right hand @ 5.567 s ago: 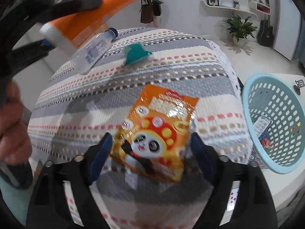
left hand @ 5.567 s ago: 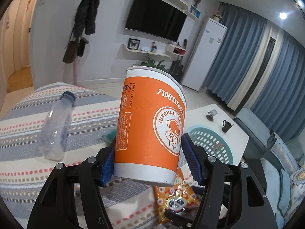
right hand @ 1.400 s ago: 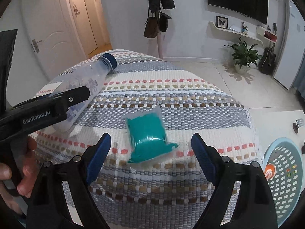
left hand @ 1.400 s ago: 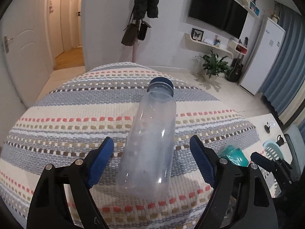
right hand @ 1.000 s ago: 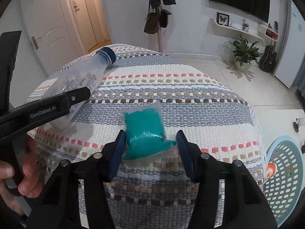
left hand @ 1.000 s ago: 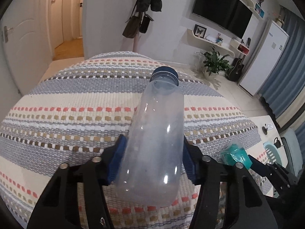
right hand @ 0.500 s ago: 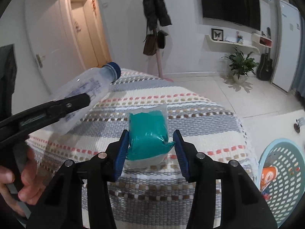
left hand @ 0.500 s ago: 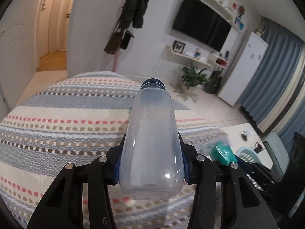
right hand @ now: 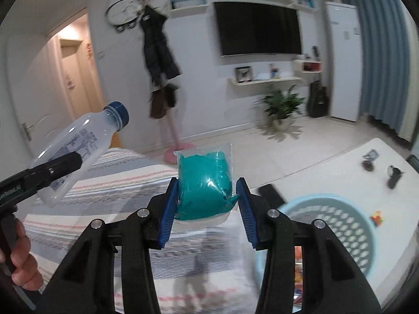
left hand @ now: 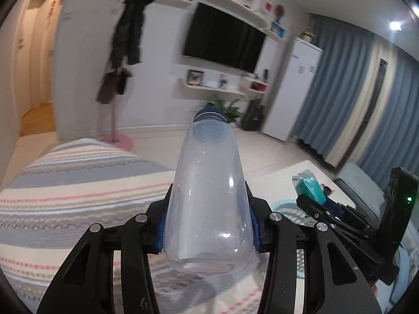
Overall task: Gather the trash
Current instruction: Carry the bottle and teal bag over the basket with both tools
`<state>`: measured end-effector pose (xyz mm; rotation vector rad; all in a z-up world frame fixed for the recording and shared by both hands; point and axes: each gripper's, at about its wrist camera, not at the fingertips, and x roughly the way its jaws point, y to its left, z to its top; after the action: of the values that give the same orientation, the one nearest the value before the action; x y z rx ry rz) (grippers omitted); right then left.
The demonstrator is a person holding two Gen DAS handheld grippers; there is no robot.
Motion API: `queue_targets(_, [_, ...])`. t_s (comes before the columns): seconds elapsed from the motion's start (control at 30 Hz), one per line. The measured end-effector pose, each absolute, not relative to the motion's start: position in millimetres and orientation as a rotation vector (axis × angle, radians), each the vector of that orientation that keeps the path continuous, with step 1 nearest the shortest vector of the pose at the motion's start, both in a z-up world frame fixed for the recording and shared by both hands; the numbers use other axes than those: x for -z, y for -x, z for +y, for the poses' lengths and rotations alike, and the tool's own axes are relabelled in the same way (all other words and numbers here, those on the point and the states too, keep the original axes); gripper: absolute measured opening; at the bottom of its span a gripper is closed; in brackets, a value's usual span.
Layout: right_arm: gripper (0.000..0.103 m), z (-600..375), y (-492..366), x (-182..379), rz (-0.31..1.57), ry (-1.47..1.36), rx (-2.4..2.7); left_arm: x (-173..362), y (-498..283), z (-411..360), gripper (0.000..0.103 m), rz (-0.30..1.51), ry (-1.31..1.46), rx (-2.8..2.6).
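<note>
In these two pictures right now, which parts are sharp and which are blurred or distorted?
Left wrist view: the clear plastic bottle with the blue cap is sharp with small glare spots; the striped woven cover and the room are smeared.
Right wrist view: the teal packet in clear wrap is sharp; the light blue perforated basket is blurred; fisheye bends the walls.

My clear bottle [left hand: 208, 196] has a dark blue cap [left hand: 209, 113]; my packet [right hand: 204, 183] is teal. Below lies a grey, cream and pink striped cover [left hand: 65, 183], plus a pale blue basket [right hand: 337, 225].
</note>
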<state>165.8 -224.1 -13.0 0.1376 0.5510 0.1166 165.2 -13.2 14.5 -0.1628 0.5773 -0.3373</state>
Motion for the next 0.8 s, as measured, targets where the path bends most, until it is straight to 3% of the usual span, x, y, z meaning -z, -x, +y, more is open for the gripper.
queue_targets(0.43, [0.041,-346,-146,51,0.604,-0.190,0.103,20,-172,-149,0.044,0.649,0.032,0.510])
queue_targets(0.8, [0.041,-406,-153,114,0.782,-0.375,0.182,69,-197,-199,0.045,0.785,-0.015,0.601])
